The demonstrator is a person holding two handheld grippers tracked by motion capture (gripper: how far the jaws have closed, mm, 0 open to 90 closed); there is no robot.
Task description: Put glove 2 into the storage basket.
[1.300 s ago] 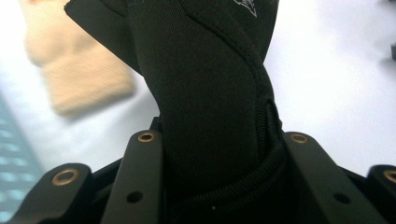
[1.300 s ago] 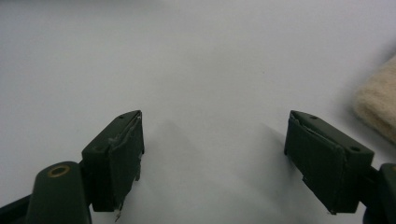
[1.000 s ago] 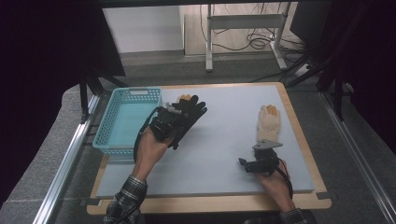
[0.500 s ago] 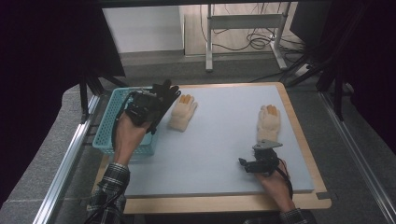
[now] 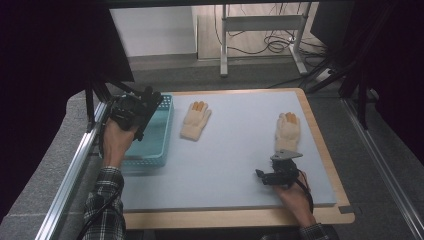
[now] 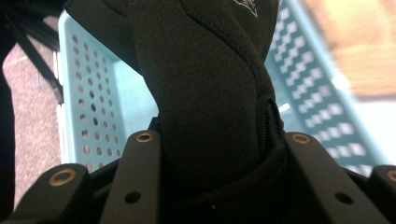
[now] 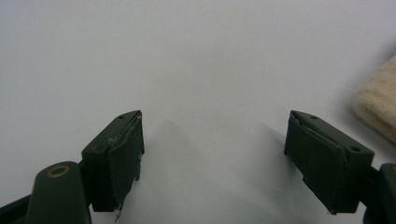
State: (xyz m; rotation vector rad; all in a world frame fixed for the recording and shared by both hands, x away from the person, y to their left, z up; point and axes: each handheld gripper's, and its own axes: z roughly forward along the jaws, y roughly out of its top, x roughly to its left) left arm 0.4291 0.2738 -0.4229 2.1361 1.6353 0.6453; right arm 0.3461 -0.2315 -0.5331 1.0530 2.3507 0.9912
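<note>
Looks like a lab setup tbh. Dark curtains (image 5: 45, 60) box in the table (image 5: 320, 130), with aluminium rails (image 5: 75, 170) and loose cables (image 5: 272, 42) on the floor.

Bare mat (image 5: 235, 160) between cream gloves (image 5: 196, 120)

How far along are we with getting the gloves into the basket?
Nothing lies in the perforated turquoise plastic basket yet. In hand: the left tongs grip a black fabric glove above it. Left: two cream knitted gloves with orange fingertips, one beside the basket, one ahead of the open right tongs.
</note>
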